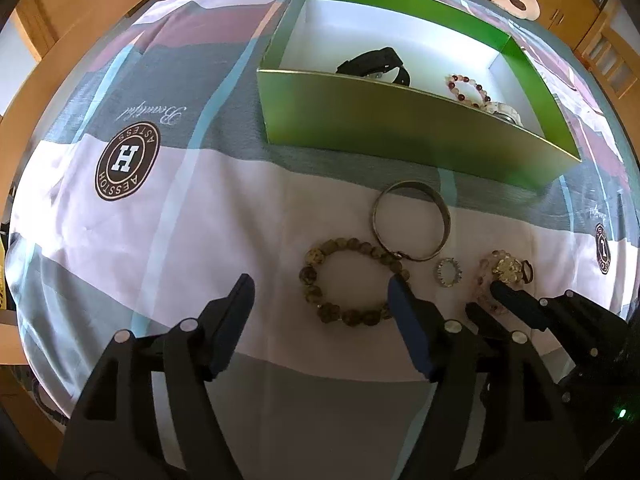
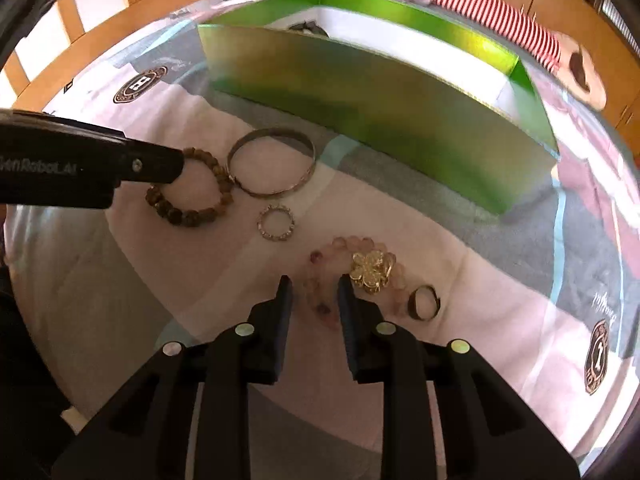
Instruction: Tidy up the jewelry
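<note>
Left wrist view: left gripper (image 1: 320, 292) jaws wide, empty, straddling the brown bead bracelet (image 1: 348, 280) on the bed; right gripper (image 2: 314, 292) jaws narrow around the pink bead bracelet (image 2: 320, 280), seemingly not yet clamped; next, close, lift into the green box (image 1: 400, 132)

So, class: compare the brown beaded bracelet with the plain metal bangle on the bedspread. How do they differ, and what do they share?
The brown beaded bracelet is a string of round mottled beads; the metal bangle is one smooth, solid band. The bracelet's ring sags unevenly, while the bangle keeps a clean circle. The left tool straddles the bracelet's edge with its jaws apart; the bangle has no tool at it. Both lie flat outside the green box, touching each other.
</note>
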The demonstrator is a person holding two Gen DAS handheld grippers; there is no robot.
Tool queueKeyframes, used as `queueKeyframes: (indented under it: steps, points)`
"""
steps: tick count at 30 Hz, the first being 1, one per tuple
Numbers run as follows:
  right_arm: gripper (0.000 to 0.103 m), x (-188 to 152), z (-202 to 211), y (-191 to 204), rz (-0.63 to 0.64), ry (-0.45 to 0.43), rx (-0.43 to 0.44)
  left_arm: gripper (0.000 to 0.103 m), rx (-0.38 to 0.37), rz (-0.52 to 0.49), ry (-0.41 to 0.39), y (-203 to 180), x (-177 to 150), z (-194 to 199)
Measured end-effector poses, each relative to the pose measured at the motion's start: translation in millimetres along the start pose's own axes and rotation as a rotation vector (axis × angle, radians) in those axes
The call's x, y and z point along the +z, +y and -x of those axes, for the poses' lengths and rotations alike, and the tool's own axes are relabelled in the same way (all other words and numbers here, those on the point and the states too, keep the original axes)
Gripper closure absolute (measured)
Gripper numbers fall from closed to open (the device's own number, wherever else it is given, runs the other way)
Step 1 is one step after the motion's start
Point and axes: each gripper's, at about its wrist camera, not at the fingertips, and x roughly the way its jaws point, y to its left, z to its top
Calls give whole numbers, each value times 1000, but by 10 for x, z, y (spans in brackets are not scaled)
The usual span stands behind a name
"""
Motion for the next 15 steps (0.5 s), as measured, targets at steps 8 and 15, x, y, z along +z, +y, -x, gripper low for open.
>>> queueKeyframes:
  steps: [8, 15]
  points:
    - [96, -8, 109, -8, -11, 15, 116, 31, 15, 1, 19, -9, -6, -76]
    - [96, 75, 540, -354, -140, -147, 279, 31, 23, -1, 23, -16, -8, -96]
